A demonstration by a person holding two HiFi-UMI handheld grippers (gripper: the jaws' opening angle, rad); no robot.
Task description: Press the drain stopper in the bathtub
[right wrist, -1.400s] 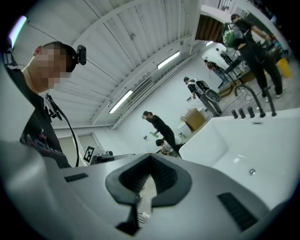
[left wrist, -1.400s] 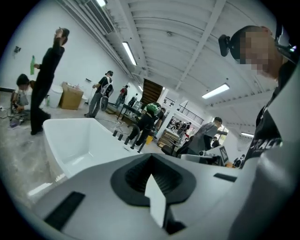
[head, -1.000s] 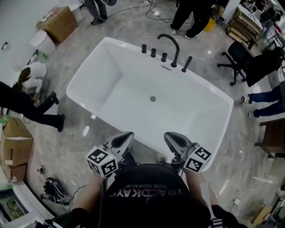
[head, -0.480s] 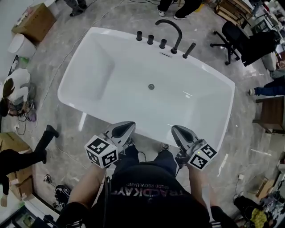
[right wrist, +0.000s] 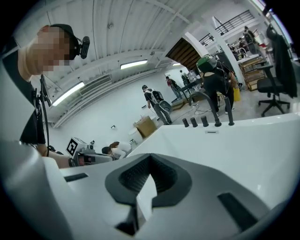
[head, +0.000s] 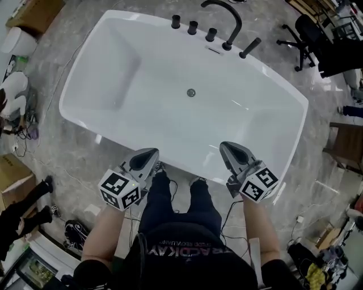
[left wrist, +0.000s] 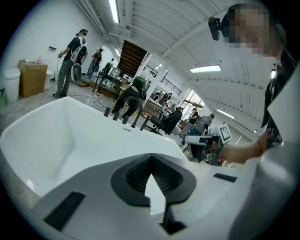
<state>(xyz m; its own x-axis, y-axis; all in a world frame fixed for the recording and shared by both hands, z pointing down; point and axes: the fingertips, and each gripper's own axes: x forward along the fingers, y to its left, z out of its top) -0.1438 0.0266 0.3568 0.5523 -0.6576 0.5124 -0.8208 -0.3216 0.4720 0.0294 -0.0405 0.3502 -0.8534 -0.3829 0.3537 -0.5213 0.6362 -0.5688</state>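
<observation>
- Small, round, grey drain stopper (head: 191, 92), lying flat on the white floor of the bathtub (head: 255, 130), about mid-basin and nearer the black faucet (head: 229, 16) side.
- Bare basin open all round it; near rim just ahead of both grippers.
- Left gripper (head: 146, 157) and right gripper (head: 228, 149) both pinched together on nothing, held outside the near rim, with the stopper well apart, ahead and between them.
</observation>
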